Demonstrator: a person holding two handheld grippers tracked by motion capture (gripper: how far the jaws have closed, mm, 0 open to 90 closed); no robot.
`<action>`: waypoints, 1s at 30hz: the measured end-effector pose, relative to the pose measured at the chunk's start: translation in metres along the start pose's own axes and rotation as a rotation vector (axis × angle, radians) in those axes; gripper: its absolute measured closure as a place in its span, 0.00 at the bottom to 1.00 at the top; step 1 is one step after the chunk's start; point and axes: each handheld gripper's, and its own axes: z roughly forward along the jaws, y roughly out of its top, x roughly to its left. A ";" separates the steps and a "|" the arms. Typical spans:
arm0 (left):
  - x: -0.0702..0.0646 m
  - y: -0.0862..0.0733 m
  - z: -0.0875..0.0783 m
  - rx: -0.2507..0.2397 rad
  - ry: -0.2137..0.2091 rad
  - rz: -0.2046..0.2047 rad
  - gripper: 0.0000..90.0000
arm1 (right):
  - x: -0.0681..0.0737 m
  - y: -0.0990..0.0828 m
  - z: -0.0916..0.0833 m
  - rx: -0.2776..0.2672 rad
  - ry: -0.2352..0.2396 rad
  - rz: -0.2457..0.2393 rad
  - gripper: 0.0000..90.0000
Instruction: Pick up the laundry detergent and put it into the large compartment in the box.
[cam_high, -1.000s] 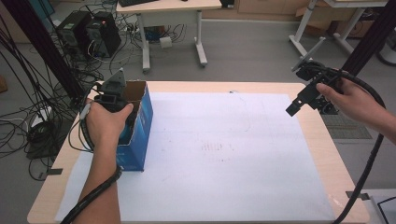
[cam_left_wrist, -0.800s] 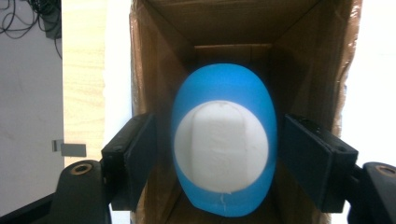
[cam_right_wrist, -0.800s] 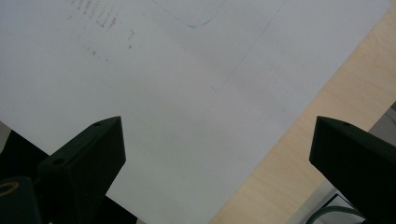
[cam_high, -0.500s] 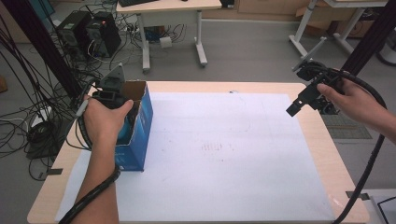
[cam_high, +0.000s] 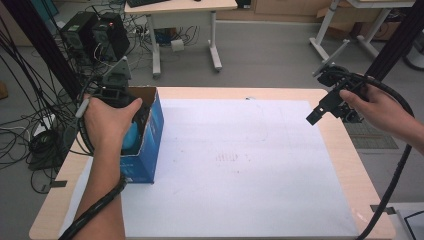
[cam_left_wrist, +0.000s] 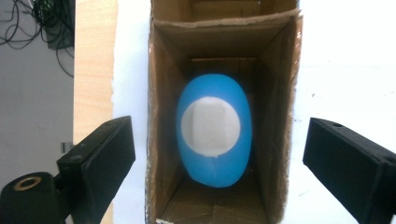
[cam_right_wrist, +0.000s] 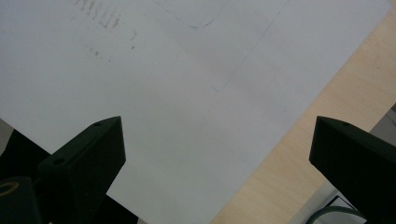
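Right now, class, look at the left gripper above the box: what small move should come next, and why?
Probably lift the left gripper straight up and clear of the cardboard box. Its jaws have just been opening and now stand wide, outside the box walls, with nothing between the pads. The blue egg-shaped object lies on the box floor, so it looks released. The right gripper hangs open over the white sheet.

One blue egg-shaped object (cam_left_wrist: 214, 135) lies below the left gripper (cam_left_wrist: 217, 154), between the lines of its two spread jaws. It carries one pale round patch (cam_left_wrist: 210, 126). One open cardboard box (cam_left_wrist: 161, 93) holds it, directly under that gripper. One white sheet (cam_right_wrist: 154, 93) spreads beneath the right gripper (cam_right_wrist: 217, 158), on one wooden table (cam_right_wrist: 355, 102). Two grippers are in play, each with two black jaws. Two hands hold them: one left hand (cam_high: 107, 122), one right hand (cam_high: 372, 105).
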 end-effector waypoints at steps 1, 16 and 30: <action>-0.001 0.000 -0.002 -0.004 0.000 0.000 0.10 | 0.000 0.000 0.000 -0.001 0.000 0.000 0.04; -0.017 0.004 -0.025 -0.018 0.011 0.036 0.09 | -0.001 -0.004 -0.004 -0.007 0.003 0.001 0.04; -0.041 0.007 -0.037 -0.038 -0.001 0.075 0.09 | 0.002 -0.005 -0.007 -0.011 0.004 -0.005 0.04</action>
